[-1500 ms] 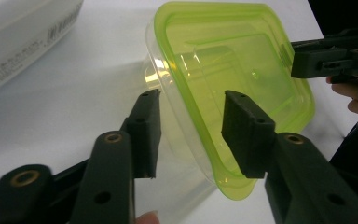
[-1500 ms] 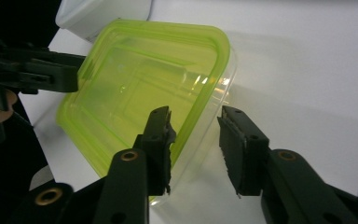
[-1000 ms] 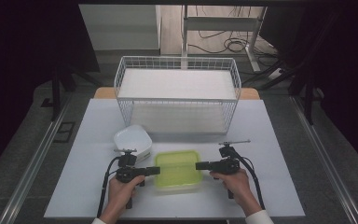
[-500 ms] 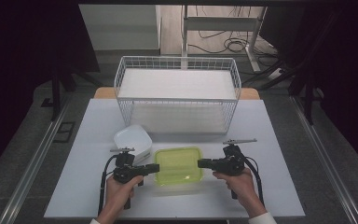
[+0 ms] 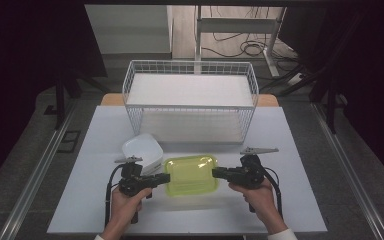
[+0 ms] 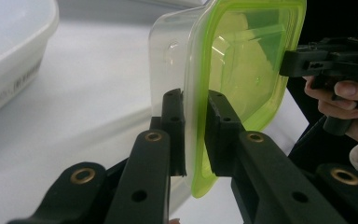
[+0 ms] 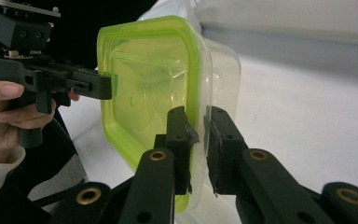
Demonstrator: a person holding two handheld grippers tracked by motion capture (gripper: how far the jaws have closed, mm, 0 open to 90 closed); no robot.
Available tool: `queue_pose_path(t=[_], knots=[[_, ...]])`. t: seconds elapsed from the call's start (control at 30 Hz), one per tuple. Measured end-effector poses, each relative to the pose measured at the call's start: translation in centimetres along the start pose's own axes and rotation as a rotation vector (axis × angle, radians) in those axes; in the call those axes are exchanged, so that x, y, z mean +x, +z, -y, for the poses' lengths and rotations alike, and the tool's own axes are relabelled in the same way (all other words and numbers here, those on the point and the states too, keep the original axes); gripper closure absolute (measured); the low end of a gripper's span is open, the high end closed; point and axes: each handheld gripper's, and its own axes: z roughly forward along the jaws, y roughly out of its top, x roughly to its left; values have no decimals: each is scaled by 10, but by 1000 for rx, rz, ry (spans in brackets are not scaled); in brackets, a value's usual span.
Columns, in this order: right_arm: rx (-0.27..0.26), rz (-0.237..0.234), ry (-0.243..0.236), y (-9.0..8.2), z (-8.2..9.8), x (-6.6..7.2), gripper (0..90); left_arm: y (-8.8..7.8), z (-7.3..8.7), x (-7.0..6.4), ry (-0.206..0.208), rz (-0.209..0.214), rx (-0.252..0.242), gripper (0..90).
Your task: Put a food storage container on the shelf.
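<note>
I am gripping the clear plastic container with the lime-green lid (image 5: 191, 174) from both sides over the white bench (image 5: 290, 200). My left claw (image 6: 195, 135) is pinching the lid's rim on one edge, and my right claw (image 7: 196, 149) is clamping the opposite rim. A white rounded plastic tub (image 5: 141, 149) is sitting just beside it, in front of the white wire basket (image 5: 190, 107).

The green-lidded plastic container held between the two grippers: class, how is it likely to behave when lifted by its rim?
The container looks see-through and holds nothing visible, so it is probably light. Its thin rim, pinched by the left gripper and right gripper, may flex a little. The smooth plastic could slip if either grip loosens.
</note>
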Motion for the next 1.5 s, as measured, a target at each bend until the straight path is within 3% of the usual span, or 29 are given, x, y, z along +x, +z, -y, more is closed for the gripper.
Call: queue_pose_path(t=[0.2,0.57,0.83,1.03,1.5], knots=[[-42,14,-63,-8,-6,13,796,-9,-5,-10,44,-5,-28,799],[-81,41,-137,-17,-15,28,794,-20,-15,-20,101,-14,-48,799],[-116,50,-156,-21,-24,32,794,-25,-31,-24,143,-17,-55,799],[-136,49,-147,-24,-29,30,794,-23,-42,-24,150,2,-50,799],[-174,47,-165,-31,-50,34,792,-37,-70,-39,203,-7,-73,795]])
